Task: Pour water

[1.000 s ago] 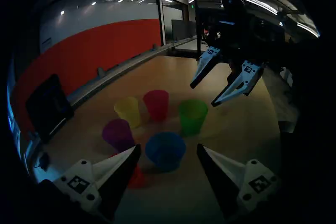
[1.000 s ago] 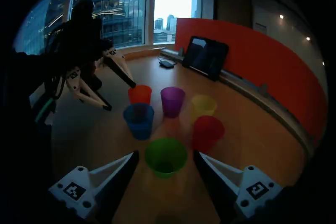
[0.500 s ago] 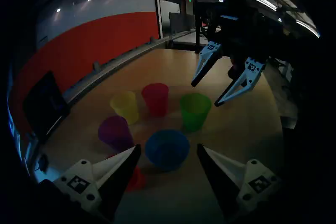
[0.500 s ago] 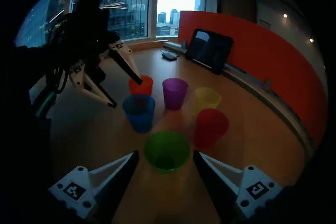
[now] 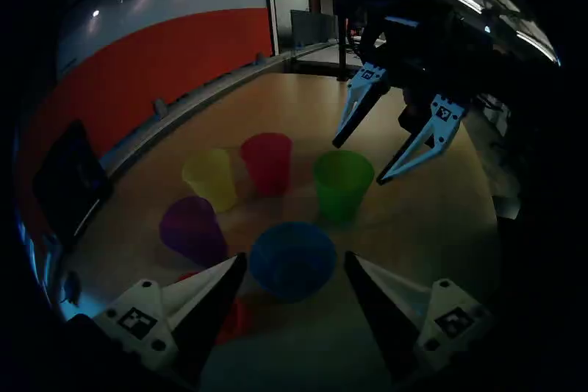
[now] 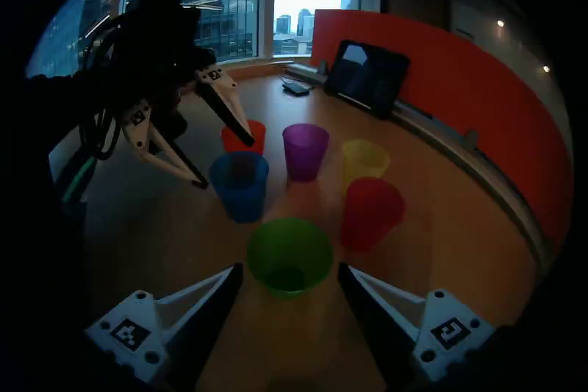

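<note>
Several plastic cups stand in a ring on a wooden table. In the left gripper view, a blue cup (image 5: 292, 259) sits just ahead of my open left gripper (image 5: 294, 274), with green (image 5: 342, 184), red (image 5: 267, 162), yellow (image 5: 211, 178), purple (image 5: 192, 229) and orange (image 5: 233, 321) cups around. My right gripper (image 5: 358, 162) hangs open beyond the green cup. In the right gripper view, the green cup (image 6: 289, 256) lies just ahead of my open right gripper (image 6: 290, 278). The left gripper (image 6: 224, 162) hovers open by the blue cup (image 6: 239, 186) and orange cup (image 6: 245, 137).
A dark tablet (image 6: 367, 77) leans at the table's far side beside a red wall panel (image 6: 470, 90). A small dark device (image 6: 297, 88) lies near the window. A person (image 6: 140, 61) stands behind the left gripper. Bare tabletop (image 5: 434, 223) lies to the right of the cups.
Both grippers have drifted a little closer to the cups; the blue and green cups look larger and nearer. Both stay open and nothing has been grasped.
</note>
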`<move>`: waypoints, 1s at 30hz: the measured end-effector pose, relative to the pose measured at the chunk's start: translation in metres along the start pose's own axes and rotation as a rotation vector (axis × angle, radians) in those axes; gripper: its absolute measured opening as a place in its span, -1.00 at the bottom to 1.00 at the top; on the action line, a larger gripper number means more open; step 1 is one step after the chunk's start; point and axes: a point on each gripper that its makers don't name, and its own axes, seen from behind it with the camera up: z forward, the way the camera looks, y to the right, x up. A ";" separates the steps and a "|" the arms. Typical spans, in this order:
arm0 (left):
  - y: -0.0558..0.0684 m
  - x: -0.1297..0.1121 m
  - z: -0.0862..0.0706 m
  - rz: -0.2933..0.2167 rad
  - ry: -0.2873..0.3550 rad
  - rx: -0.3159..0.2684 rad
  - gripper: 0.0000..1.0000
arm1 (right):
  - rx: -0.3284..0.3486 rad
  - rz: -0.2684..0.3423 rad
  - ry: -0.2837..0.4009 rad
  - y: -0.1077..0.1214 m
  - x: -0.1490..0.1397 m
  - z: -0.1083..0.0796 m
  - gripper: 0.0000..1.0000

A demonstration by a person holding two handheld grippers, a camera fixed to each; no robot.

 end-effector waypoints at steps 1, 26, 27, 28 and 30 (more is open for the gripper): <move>0.000 -0.001 0.001 0.000 -0.003 0.000 0.98 | 0.001 0.000 -0.002 0.000 0.000 0.001 0.99; -0.003 -0.012 0.032 -0.008 -0.063 -0.002 0.97 | 0.007 0.003 -0.023 0.003 -0.006 0.022 1.00; -0.003 -0.013 0.033 -0.007 -0.064 -0.002 0.97 | 0.007 0.003 -0.023 0.003 -0.006 0.022 1.00; -0.003 -0.013 0.033 -0.005 -0.065 -0.002 0.96 | 0.007 0.003 -0.022 0.003 -0.005 0.022 1.00; -0.003 -0.013 0.034 -0.002 -0.067 0.000 0.94 | 0.008 0.002 -0.022 0.003 -0.005 0.022 1.00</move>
